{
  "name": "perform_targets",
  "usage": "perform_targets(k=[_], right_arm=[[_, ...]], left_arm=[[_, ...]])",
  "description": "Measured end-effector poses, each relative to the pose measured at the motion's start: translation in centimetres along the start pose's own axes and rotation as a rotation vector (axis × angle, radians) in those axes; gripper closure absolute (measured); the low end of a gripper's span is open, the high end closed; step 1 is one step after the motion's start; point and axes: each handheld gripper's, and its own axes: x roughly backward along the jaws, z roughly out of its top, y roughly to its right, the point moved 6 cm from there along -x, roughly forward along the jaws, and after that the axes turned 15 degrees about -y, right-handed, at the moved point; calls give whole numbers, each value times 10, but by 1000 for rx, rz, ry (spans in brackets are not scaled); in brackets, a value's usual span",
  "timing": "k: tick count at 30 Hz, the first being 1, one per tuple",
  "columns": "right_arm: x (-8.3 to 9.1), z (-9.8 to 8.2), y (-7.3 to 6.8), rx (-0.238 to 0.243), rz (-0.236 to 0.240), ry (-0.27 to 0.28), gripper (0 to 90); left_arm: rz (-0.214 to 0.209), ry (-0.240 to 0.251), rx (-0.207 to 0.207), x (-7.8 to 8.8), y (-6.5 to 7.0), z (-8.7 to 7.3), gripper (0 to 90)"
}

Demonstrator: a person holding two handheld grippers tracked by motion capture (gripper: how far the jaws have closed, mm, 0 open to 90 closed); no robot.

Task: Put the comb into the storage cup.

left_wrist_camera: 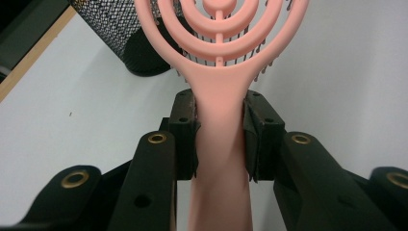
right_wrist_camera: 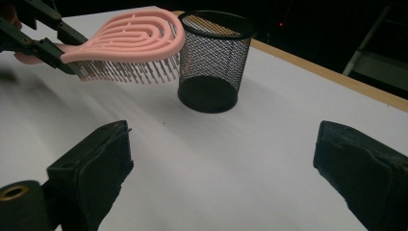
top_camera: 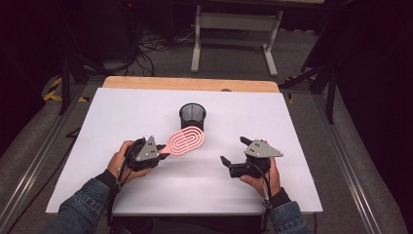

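Pink plastic, slotted and bristled underneath: the hairbrush (top_camera: 185,140) sits clamped by its handle between the pads of your left gripper (left_wrist_camera: 220,139), head pointing straight out ahead of the jaws and held off the table (top_camera: 122,122), bristles down. Just past the brush head, slightly to one side of it, stands the black mesh cup (top_camera: 192,116), upright and open at the top. The brush looks bound for that cup, so you need the head or the handle aimed down into the opening rather than lying level as now. Roll your wrist to tip the brush toward vertical before you come over the rim, and lower it in without catching the bristles on the mesh; the cup is light and likely to tip if nudged. Your right gripper (top_camera: 237,155) waits well off to the side of the cup, jaws spread wide with nothing between them, free to steady the cup wall if it wobbles.
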Motion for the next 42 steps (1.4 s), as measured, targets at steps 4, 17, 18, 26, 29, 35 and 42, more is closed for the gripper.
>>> perform_targets(k=[4, 17, 18, 26, 29, 35, 42], right_arm=[[2, 4, -2, 3, -2, 16, 64], [5, 15, -6, 5, 0, 65, 68], [5, 16, -6, 5, 1, 70, 68], [-1, 28, -10, 5, 10, 87, 67], [-5, 35, -14, 10, 26, 94, 67], [-12, 45, -23, 22, 50, 102, 67], [-16, 53, -30, 21, 73, 115, 67]], left_arm=[[8, 12, 16, 2, 1, 1, 698], [30, 112, 40, 10, -2, 7, 697], [33, 116, 44, 11, -2, 7, 698], [51, 154, 66, 13, -4, 9, 698], [57, 168, 77, 14, -5, 10, 697], [60, 187, 86, 16, -5, 10, 697], [75, 199, 88, 18, -4, 12, 697]])
